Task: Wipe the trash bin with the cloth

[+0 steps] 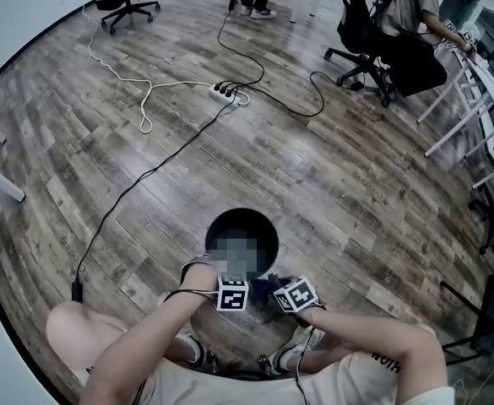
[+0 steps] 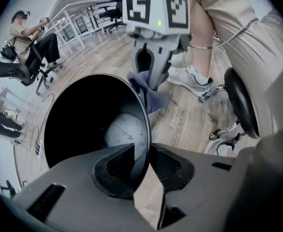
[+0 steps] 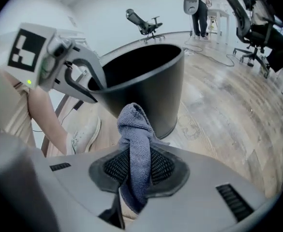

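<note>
A black round trash bin (image 1: 213, 230) stands on the wood floor just in front of my feet. My left gripper (image 2: 142, 161) points straight down and straddles the bin's near rim (image 2: 143, 115), one pad inside and one outside, closed against the wall. In the right gripper view it hooks over that rim as the left gripper (image 3: 90, 81). My right gripper (image 3: 136, 170) is shut on a folded grey-blue cloth (image 3: 136, 149), held beside the bin's outer wall (image 3: 146, 91) just below the rim. From the left gripper view the cloth (image 2: 148, 93) hangs next to the rim.
A white power strip (image 1: 228, 94) with cables trails across the floor beyond the bin. Office chairs and a seated person (image 1: 407, 24) are at the far right, near white desks (image 1: 483, 99). My shoes (image 2: 194, 76) and a stool base (image 2: 238, 100) sit close behind the bin.
</note>
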`<state>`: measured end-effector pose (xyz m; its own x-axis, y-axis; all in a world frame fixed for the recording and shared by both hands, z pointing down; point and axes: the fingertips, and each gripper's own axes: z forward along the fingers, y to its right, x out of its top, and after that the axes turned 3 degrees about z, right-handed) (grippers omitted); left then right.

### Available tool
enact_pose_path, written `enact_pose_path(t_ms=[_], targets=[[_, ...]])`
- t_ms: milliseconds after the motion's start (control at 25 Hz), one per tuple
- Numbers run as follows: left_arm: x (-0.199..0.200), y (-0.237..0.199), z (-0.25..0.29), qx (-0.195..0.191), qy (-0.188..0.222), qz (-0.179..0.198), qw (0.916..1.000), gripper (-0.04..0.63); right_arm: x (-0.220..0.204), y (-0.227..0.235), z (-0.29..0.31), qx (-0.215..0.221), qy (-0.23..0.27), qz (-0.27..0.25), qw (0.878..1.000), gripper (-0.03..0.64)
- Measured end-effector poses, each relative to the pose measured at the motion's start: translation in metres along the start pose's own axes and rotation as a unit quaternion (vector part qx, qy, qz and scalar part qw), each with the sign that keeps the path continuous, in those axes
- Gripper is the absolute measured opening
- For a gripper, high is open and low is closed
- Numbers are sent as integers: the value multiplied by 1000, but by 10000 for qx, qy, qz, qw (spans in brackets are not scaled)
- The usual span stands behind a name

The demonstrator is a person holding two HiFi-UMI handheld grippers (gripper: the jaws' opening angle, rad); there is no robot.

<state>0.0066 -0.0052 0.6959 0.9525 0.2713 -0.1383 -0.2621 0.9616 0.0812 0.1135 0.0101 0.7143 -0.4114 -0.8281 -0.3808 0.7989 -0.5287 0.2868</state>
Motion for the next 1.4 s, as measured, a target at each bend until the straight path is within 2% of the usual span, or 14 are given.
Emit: enact_pose_path(t_ms=[120,240,360,560,880,1200,1400], targets=[[0,1,1,32,-17,186,9998,103,17,-14,-22,38,197,-125,9997,81],[1,3,2,20,-7,247,9997,98,24,-25,-32,106,268,76,9996,81],[7,7,3,11,20,388,9992,81,33,-29,-29,113,376,157,9991,81],[22,13,4,-2,142,604,9981,38,33,-11,-3,-134,348,62,9993,81],[31,13,3,-59,300,273,9992,27,4,24,71,-410,433,-402,9974,81],[36,10,4,-16,306,-77,9995,26,-28,54,143,-816,266,-67,9963,81],[39,3,3,56,270,-565,9980,26,-24,60,156,-720,507,157,9960,81]])
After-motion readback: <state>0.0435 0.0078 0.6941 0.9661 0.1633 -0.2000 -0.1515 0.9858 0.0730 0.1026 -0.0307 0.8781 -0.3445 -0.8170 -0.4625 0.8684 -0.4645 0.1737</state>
